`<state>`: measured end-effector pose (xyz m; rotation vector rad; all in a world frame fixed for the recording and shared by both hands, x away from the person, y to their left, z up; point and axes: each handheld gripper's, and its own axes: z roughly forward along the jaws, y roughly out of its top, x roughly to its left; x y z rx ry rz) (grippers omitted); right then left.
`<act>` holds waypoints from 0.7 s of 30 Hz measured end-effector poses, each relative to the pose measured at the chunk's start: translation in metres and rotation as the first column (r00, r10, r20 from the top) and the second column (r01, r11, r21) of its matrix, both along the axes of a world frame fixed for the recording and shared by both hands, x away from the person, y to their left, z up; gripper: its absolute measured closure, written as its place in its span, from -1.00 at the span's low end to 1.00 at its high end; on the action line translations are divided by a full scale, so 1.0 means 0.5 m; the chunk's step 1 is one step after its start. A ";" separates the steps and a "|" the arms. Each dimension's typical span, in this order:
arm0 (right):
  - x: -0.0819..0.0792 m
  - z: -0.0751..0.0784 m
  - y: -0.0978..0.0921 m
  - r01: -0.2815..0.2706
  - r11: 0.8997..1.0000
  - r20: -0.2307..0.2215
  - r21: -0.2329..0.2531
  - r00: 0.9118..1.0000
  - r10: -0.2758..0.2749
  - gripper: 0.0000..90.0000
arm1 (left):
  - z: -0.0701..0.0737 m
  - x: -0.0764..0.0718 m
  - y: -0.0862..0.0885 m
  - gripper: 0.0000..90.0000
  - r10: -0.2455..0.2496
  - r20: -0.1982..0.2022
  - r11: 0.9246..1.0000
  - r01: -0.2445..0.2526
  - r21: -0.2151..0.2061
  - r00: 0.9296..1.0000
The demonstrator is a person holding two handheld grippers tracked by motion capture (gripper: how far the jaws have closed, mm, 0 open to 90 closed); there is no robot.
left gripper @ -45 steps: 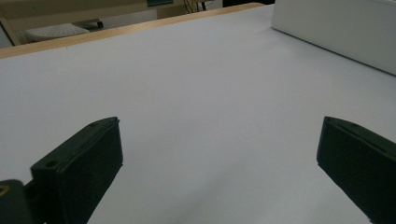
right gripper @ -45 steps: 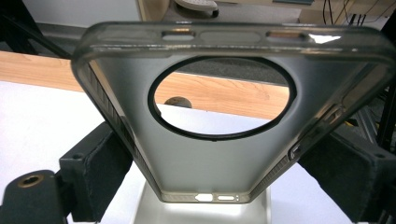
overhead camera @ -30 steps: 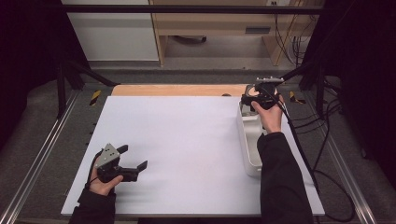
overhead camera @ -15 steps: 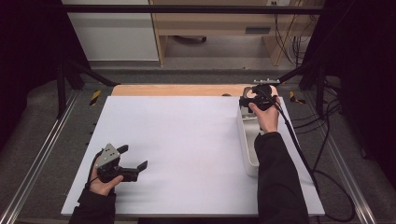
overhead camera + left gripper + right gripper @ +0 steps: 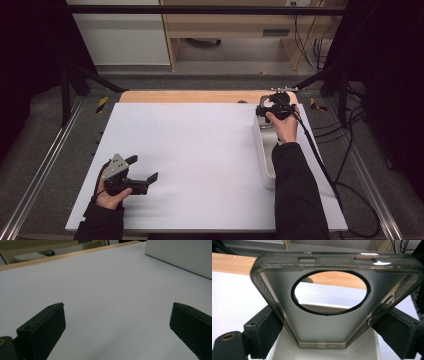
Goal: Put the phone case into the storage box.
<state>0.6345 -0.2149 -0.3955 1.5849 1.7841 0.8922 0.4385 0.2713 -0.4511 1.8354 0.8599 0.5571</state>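
1. The right hand-held gripper point(image 5: 329, 322) was clamped on a translucent grey phone case with a large round camera opening point(image 5: 329, 325), its two black jaws pressing the case's long edges.
2. In the high view, the right hand-held gripper point(image 5: 272, 107) held the case above the far end of a long white rectangular tray point(image 5: 264, 160) at the right side of the white tabletop point(image 5: 200, 150).
3. The left hand-held gripper point(image 5: 142, 172) lay low over the tabletop's near left part, jaws wide apart and holding nothing, well apart from the tray.
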 end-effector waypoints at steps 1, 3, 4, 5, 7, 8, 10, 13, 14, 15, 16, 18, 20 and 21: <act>0.000 0.000 0.000 0.002 1.000 0.002 0.001 1.000 -0.002 -0.75 | 0.000 0.000 0.000 -1.00 0.000 0.000 1.000 0.000 0.000 1.000; 0.001 -0.001 0.000 0.005 1.000 0.000 0.000 1.000 -0.005 -0.75 | 0.000 0.000 0.000 -1.00 -0.001 0.001 1.000 0.001 0.001 1.000; 0.001 -0.001 0.000 0.005 1.000 -0.002 0.001 1.000 -0.005 -0.75 | 0.000 0.000 0.000 -1.00 -0.001 0.001 1.000 0.001 0.001 1.000; 0.001 -0.002 0.000 0.006 1.000 -0.003 0.001 1.000 -0.006 -0.75 | 0.000 0.000 0.000 -1.00 -0.001 0.001 1.000 0.001 0.000 1.000; 0.002 -0.003 0.000 0.006 1.000 -0.005 0.000 1.000 -0.006 -0.75 | 0.000 0.000 0.000 -1.00 -0.001 0.001 1.000 0.001 0.001 1.000; 0.002 -0.004 0.000 0.006 1.000 -0.005 0.000 1.000 -0.006 -0.75 | 0.000 0.000 0.000 -1.00 -0.001 0.001 1.000 0.001 0.001 1.000; 0.002 -0.006 -0.001 0.004 1.000 -0.008 -0.001 1.000 -0.004 -0.75 | 0.000 0.000 0.000 -1.00 0.000 0.001 1.000 0.000 0.000 1.000; 0.003 -0.010 -0.002 0.009 1.000 -0.006 0.002 1.000 -0.009 -0.75 | 0.000 0.000 0.000 -1.00 0.000 0.001 1.000 0.000 0.000 1.000; 0.003 -0.010 -0.003 0.012 1.000 -0.005 0.006 1.000 -0.012 -0.75 | 0.000 0.000 0.000 -1.00 0.000 0.001 1.000 0.000 0.000 1.000; 0.003 -0.010 -0.004 0.011 1.000 -0.005 0.007 1.000 -0.011 -0.75 | 0.000 0.000 0.000 -1.00 -0.001 0.001 1.000 0.001 0.000 1.000; 0.003 -0.010 -0.004 0.010 1.000 -0.005 0.005 1.000 -0.010 -0.75 | 0.000 0.000 0.000 -1.00 -0.001 0.001 1.000 0.001 0.001 1.000; 0.002 -0.010 -0.003 0.008 1.000 -0.005 0.003 1.000 -0.008 -0.75 | 0.000 0.000 0.000 -1.00 -0.001 0.001 1.000 0.001 0.001 1.000; 0.003 -0.011 -0.002 0.009 1.000 -0.003 0.002 1.000 -0.009 -0.75 | 0.000 0.000 0.000 -1.00 -0.002 0.001 1.000 0.002 0.001 1.000; 0.003 -0.011 -0.002 0.010 1.000 -0.002 0.003 1.000 -0.010 -0.75 | 0.000 0.000 0.000 -1.00 -0.001 0.001 1.000 0.001 0.000 1.000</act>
